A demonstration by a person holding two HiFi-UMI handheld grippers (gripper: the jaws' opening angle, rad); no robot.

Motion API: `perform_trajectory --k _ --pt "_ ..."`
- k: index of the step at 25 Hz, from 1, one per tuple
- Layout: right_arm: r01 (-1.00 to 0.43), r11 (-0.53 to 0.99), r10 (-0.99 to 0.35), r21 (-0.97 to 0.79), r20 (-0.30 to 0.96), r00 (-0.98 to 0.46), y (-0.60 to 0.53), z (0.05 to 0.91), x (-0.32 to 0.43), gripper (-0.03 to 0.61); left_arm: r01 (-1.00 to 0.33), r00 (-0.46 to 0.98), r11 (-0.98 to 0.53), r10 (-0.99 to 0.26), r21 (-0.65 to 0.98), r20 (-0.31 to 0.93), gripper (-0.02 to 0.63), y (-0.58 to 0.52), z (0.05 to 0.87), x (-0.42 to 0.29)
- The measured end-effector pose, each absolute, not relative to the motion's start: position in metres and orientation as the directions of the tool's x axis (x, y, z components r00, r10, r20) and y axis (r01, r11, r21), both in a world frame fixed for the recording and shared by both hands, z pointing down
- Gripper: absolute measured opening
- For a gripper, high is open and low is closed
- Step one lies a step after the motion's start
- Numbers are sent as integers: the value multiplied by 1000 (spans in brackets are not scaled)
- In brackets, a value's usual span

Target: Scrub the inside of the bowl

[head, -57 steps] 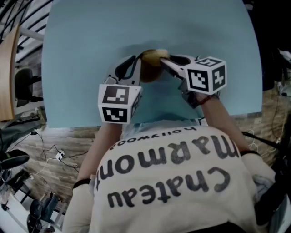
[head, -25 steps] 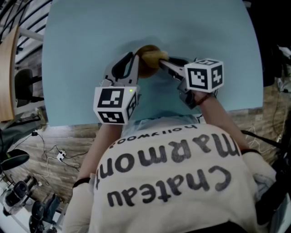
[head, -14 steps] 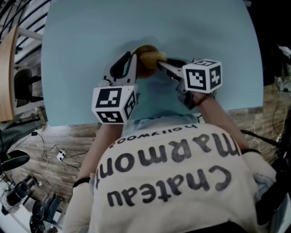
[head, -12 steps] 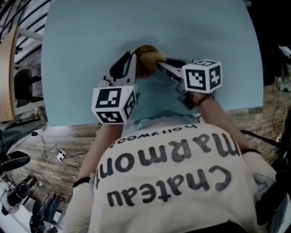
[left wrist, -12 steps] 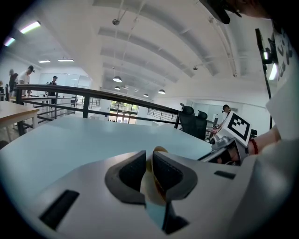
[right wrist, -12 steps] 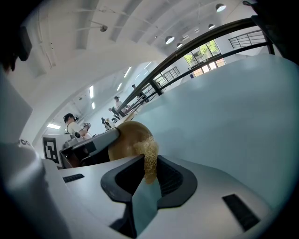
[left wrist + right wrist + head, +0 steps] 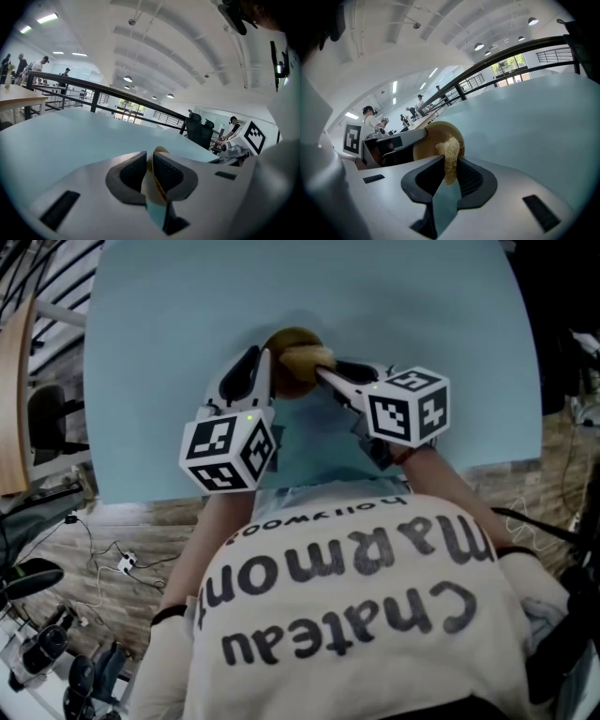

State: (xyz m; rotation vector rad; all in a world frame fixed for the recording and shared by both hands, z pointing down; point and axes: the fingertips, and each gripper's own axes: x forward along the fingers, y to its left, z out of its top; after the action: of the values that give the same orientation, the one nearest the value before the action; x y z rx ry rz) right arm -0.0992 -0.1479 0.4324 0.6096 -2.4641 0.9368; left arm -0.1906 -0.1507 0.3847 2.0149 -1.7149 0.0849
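At the middle of the blue table [image 7: 141, 352], your two grippers meet on the bowl [image 7: 284, 337], which sits between their tips, toward the far side of your cubes. Your left gripper [image 7: 262, 360] is clamped on the bowl's rim: in the left gripper view the two dark pads stand close together with the tan wall pinched between them, and the rim's edge pokes up just beyond the pads. In the right gripper view the bowl is tipped so that its round brown face is turned toward your right gripper [image 7: 323, 372]. That gripper is closed on a scrubber [image 7: 450, 154], a pale tuft of fibres squeezed between its pads and sticking out past the tips. The tuft lies over the lower right part of the bowl's face; whether it presses on the surface you cannot tell from here. In the head view the scrubber shows as a light patch on the near edge of the bowl, just beside the left gripper's tips. Whether the bowl touches the table or hangs clear of it does not show. A dark railing [image 7: 108, 91] runs behind the table, with people at benches beyond it
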Motion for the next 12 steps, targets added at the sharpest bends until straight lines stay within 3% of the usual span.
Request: perform_trajectory --k 12 --pt "-503 686 -204 -525 526 -826 -134 429 -117 84 -931 191 -57 -919 361 346 44 -149 386 -199"
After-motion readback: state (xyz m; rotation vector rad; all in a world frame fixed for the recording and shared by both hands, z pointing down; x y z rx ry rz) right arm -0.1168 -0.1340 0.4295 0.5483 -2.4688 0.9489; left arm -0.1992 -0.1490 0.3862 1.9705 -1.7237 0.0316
